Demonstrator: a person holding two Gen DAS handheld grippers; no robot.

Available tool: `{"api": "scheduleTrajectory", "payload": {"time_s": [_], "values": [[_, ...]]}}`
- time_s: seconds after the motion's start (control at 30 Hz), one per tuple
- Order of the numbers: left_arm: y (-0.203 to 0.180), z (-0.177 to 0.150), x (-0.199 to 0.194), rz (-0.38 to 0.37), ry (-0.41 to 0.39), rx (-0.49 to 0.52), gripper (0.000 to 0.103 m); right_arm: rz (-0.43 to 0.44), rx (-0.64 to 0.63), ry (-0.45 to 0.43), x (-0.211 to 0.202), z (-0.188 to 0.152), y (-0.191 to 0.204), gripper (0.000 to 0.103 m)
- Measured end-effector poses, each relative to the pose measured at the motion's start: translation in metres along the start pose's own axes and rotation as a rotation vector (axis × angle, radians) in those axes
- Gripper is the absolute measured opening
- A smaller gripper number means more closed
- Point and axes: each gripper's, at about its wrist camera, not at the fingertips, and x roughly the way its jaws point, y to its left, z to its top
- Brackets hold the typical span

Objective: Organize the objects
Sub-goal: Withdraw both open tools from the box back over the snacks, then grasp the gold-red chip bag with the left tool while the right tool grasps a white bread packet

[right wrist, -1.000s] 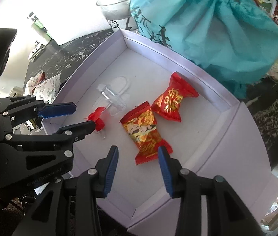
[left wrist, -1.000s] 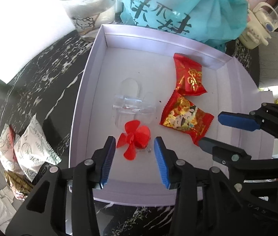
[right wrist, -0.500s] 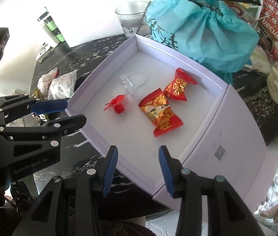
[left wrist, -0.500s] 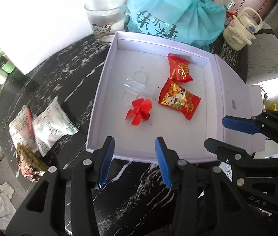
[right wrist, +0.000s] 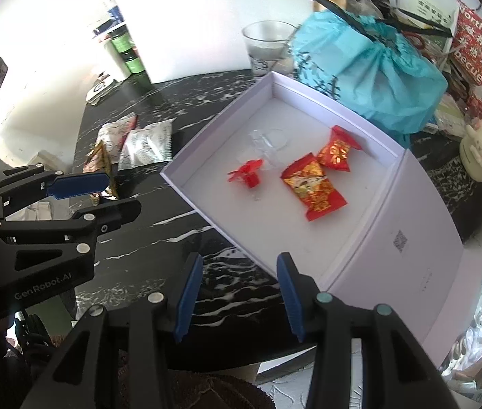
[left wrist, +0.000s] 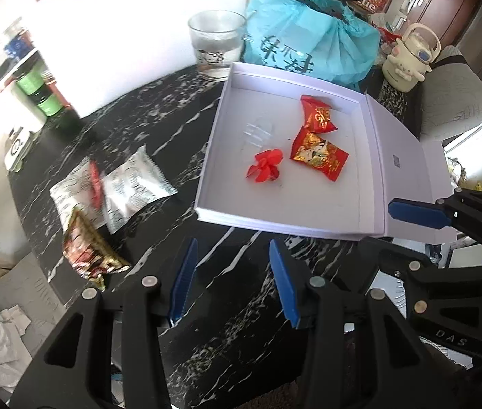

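An open pale lilac box (left wrist: pixel 217 156) (right wrist: pixel 206 160) lies on the black marble table. Inside are a red toy propeller (left wrist: pixel 264 167) (right wrist: pixel 246 172), a clear plastic piece (left wrist: pixel 258 131) (right wrist: pixel 268 141) and two red snack packets (left wrist: pixel 319 150) (right wrist: pixel 312 184), (left wrist: pixel 317 114) (right wrist: pixel 338 148). My left gripper (left wrist: pixel 230 279) is open and empty, above the table in front of the box. My right gripper (right wrist: pixel 239 293) is open and empty near the box's front corner. Each gripper shows in the other's view (left wrist: pixel 411 231) (right wrist: pixel 97 194).
White snack packets (left wrist: pixel 135 184) (right wrist: pixel 149 141) and a brown-red packet (left wrist: pixel 87 252) (right wrist: pixel 99 160) lie on the table left of the box. A glass (left wrist: pixel 215 44), a teal bag (left wrist: pixel 309 41) and a cream kettle (left wrist: pixel 407 58) stand behind it. The box lid (left wrist: pixel 407 170) lies open to the right.
Both grippers have pulled back and up, away from the box. The propeller, once between my left fingers, lies free in the box. More of the table and loose packets shows.
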Motion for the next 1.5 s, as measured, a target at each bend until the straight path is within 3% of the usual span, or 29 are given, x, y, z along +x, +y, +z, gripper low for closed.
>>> {"api": "scheduleTrajectory", "payload": {"time_s": [0.27,1.0,1.5], "values": [[0.030,-0.029,-0.018,0.034,-0.017,-0.067,0.045,0.029,-0.072,-0.003,0.001,-0.001,0.040,0.048],[0.119,-0.110,-0.053,0.159,-0.039,-0.369,0.050,0.143,-0.400,0.034,0.018,0.011,0.156,0.048],[0.144,-0.130,-0.046,0.167,-0.011,-0.481,0.050,0.168,-0.490,0.085,0.035,0.019,0.179,0.048]]}}
